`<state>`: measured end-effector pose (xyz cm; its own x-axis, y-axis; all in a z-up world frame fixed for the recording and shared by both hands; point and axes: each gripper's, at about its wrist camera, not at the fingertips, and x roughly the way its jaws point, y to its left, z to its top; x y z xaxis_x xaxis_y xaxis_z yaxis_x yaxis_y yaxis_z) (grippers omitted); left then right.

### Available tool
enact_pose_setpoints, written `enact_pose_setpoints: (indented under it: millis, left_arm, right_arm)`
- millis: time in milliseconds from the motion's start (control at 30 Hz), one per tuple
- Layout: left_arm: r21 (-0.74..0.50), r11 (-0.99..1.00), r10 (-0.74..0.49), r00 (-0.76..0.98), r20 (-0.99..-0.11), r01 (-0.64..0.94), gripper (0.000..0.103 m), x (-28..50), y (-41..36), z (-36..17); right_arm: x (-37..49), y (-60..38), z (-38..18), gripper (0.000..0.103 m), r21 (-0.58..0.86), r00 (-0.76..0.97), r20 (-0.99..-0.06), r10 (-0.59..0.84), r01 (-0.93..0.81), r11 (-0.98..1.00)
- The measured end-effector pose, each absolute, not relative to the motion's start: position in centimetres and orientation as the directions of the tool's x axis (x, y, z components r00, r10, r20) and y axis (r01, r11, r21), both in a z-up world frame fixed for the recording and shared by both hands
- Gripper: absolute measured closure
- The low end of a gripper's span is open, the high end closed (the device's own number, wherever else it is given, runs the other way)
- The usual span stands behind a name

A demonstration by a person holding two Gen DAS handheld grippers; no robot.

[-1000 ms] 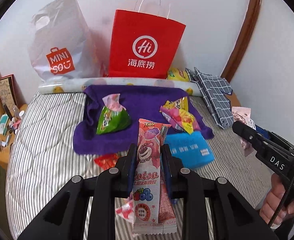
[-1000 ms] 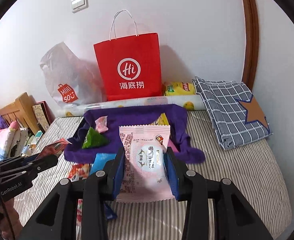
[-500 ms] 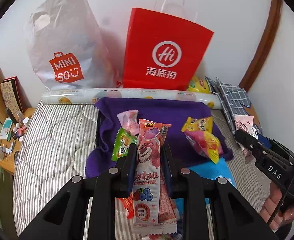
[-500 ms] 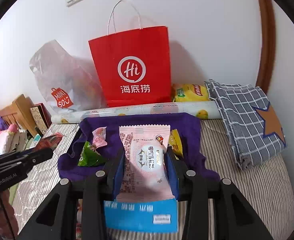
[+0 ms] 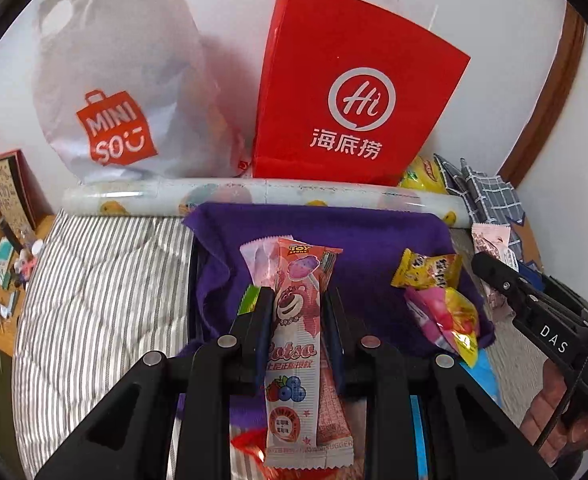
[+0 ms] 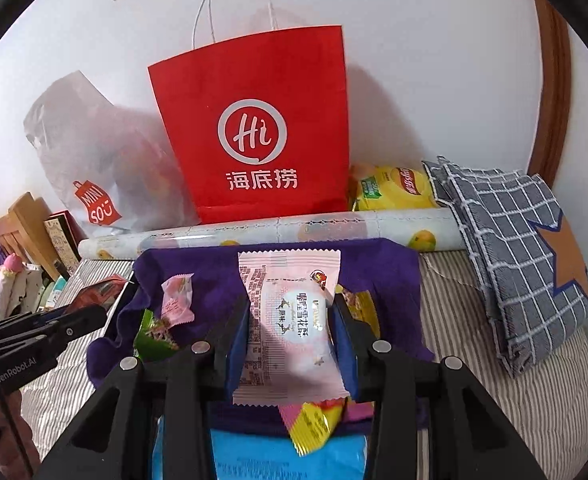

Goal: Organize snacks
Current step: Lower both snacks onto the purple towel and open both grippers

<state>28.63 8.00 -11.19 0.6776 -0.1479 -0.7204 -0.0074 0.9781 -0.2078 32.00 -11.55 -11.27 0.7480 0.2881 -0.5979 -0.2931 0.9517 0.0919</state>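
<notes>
Jaws of both grippers closed: left gripper (image 5: 299,312) pinches light, crinkly Lotso stick (image 5: 294,344) mid-length, right gripper (image 6: 290,320) clamps soft, crushable pink packet (image 6: 290,320) sidewise, both above purple cloth (image 6: 378,264), red bag (image 6: 254,128) at 12 o'clock.

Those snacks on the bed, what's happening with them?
Someone is sorting them with two grabbers. The left gripper pinches a long pink Lotso snack packet. The right gripper holds a pale pink pastry packet. Both hover above the purple towel, facing the red paper bag. More sweets lie on the towel.
</notes>
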Motion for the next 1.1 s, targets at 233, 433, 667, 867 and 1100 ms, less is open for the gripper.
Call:
enact_pose_setpoints:
  millis: [233,433,667,867,1100]
  left_arm:
    - [-0.213,0.977,-0.160,0.679,-0.717,0.006,0.078,30.8,8.1,-12.4]
    - [-0.207,0.978,-0.165,0.670,-0.724,0.018,0.078,31.6,7.9,-13.7]
    - [-0.211,0.977,-0.176,0.633,-0.754,0.020,0.078,32.3,7.4,-15.5]
    - [-0.219,0.975,-0.185,0.618,-0.764,0.021,0.078,32.3,7.2,-16.1]
    - [-0.222,0.975,-0.192,0.611,-0.768,0.027,0.077,32.4,7.0,-16.3]
  right_arm:
    - [34.2,-10.7,-13.2,0.066,0.101,0.731,-0.618,0.290,-0.293,0.951]
    - [35.4,-10.5,-14.6,0.066,0.124,0.710,-0.641,0.292,-0.280,0.952]
    - [35.5,-10.1,-15.0,0.064,0.105,0.706,-0.650,0.282,-0.284,0.953]
    - [35.7,-10.1,-15.1,0.063,0.106,0.697,-0.661,0.279,-0.281,0.954]
    - [34.9,-10.3,-14.4,0.053,0.092,0.705,-0.658,0.265,-0.273,0.957]
